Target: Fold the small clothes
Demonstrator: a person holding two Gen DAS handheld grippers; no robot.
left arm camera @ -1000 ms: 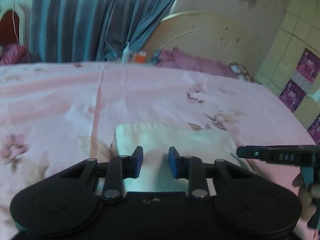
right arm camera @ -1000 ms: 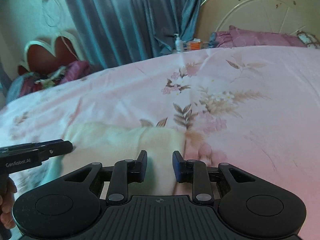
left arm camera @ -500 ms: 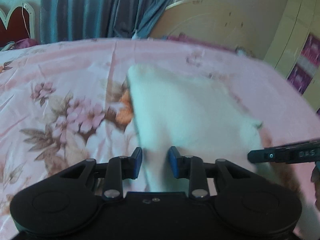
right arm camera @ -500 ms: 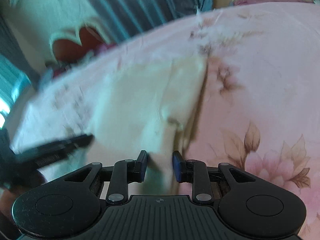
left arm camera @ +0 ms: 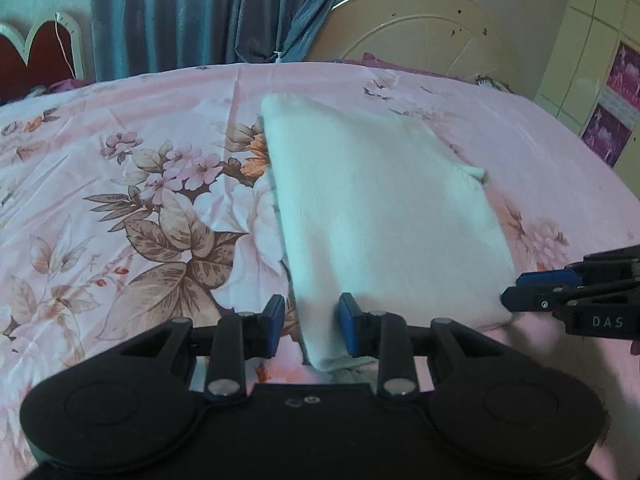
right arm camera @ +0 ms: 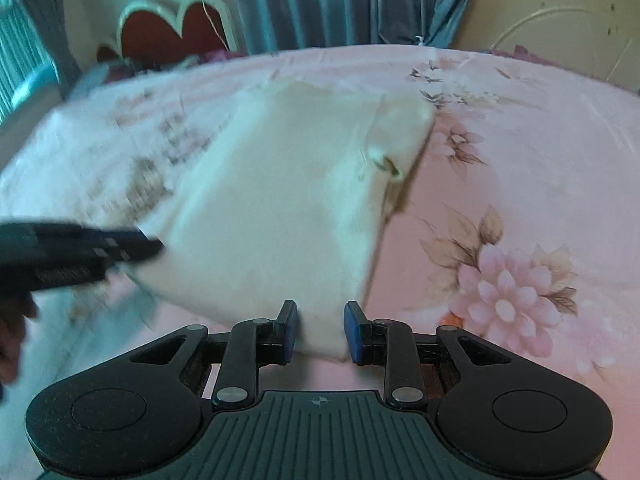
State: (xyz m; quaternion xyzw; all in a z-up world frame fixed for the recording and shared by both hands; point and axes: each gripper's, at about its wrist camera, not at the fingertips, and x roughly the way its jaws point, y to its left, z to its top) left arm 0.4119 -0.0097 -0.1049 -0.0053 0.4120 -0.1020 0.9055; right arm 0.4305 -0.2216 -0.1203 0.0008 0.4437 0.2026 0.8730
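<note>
A cream-white knitted garment [left arm camera: 380,208] lies folded flat on the pink flowered bedsheet [left arm camera: 140,200], stretching away from me. My left gripper [left arm camera: 312,328] is shut on its near left corner, the cloth bunched between the blue pads. My right gripper [right arm camera: 320,332] is shut on the near right corner of the garment [right arm camera: 288,200]. Each gripper shows in the other's view: the right gripper [left arm camera: 532,296] at the garment's right edge, the left gripper [right arm camera: 148,246] blurred at its left edge. A small flap sticks up at the far right corner.
The bedsheet [right arm camera: 500,200] spreads wide on both sides of the garment. A cream round headboard [left arm camera: 420,28] and grey-blue curtains [left arm camera: 200,12] stand behind the bed. A red scalloped chair back [right arm camera: 180,28] is at the far left, and cupboard doors with posters [left arm camera: 608,100] at the right.
Both grippers have pulled back along the bed with the garment's near corners. The garment, a short bunched shape before, now lies stretched long and flat on the sheet.
</note>
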